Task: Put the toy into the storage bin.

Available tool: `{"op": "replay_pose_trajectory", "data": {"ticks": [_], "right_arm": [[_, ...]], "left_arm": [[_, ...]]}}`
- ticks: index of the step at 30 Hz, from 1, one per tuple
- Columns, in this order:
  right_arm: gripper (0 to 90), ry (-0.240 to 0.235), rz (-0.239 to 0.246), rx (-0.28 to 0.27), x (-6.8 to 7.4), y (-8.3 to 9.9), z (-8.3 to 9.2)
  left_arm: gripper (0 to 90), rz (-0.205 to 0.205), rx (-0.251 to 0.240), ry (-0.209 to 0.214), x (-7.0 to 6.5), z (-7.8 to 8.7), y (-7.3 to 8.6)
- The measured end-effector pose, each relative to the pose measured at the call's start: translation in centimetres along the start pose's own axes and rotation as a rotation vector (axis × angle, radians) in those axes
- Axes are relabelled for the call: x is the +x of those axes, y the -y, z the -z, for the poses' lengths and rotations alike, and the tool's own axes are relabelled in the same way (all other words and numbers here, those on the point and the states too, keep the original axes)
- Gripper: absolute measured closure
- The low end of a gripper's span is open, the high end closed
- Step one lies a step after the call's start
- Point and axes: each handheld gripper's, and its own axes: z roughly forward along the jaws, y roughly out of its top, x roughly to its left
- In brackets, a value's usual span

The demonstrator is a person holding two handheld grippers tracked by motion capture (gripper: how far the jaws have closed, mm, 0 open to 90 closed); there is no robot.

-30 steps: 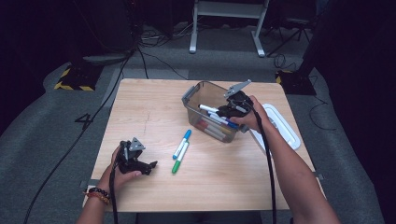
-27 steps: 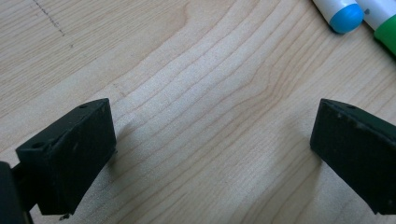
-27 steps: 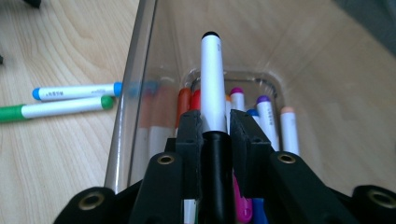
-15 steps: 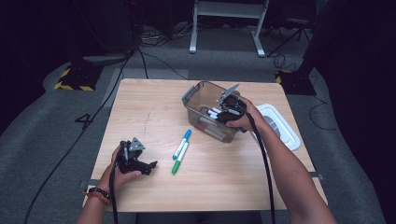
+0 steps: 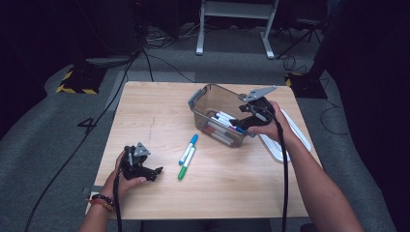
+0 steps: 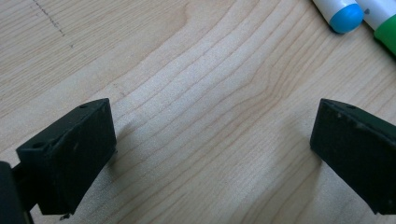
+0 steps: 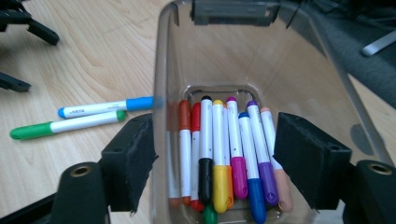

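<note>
Right gripper view: clear bin (image 7: 327, 84) holds coloured markers (image 7: 233, 154).

A: Any readable markings?
B: One, a dark "4" on the grey floor (image 5: 58, 145), at nine o'clock from the table (image 5: 145, 96). Print on the blue marker (image 7: 102, 107) is too small to read.
</note>
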Motion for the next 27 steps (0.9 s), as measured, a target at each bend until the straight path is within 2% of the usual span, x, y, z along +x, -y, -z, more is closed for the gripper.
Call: {"op": "replay_pose_trajectory", "data": {"ticks": [1, 4, 7, 13, 19, 23, 27], "right_arm": [[26.0, 0.016, 0.011, -0.018, 0.5, 0.2, 0.5], [25.4, 0.018, 0.028, -0.072, 2.1, 1.0, 2.2], [25.3, -0.005, 0.03, -0.122, 3.8, 2.2, 3.4], [25.3, -0.045, 0.056, -0.151, 7.5, 5.2, 3.6], [25.2, -0.055, 0.088, -0.141, 10.2, 7.9, 1.9], [25.5, -0.08, 0.081, -0.12, 11.1, 9.0, -0.6], [25.6, -0.094, 0.071, -0.103, 12.0, 9.0, -3.7]], "left_arm": [[0.5, -0.002, 0.0, 0.0, 0.0, 0.0, 0.0], [0.5, 0.002, 0.0, -0.001, 0.0, 0.0, 0.0], [0.5, 0.002, 0.0, -0.001, 0.0, 0.0, 0.0], [0.5, 0.004, -0.001, -0.004, -0.1, 0.0, 0.0], [0.5, 0.006, -0.001, -0.004, -0.1, 0.0, 0.0], [0.5, 0.005, 0.0, -0.003, -0.1, 0.0, 0.0], [0.5, 0.003, -0.001, -0.002, 0.0, 0.0, 0.0]]}}
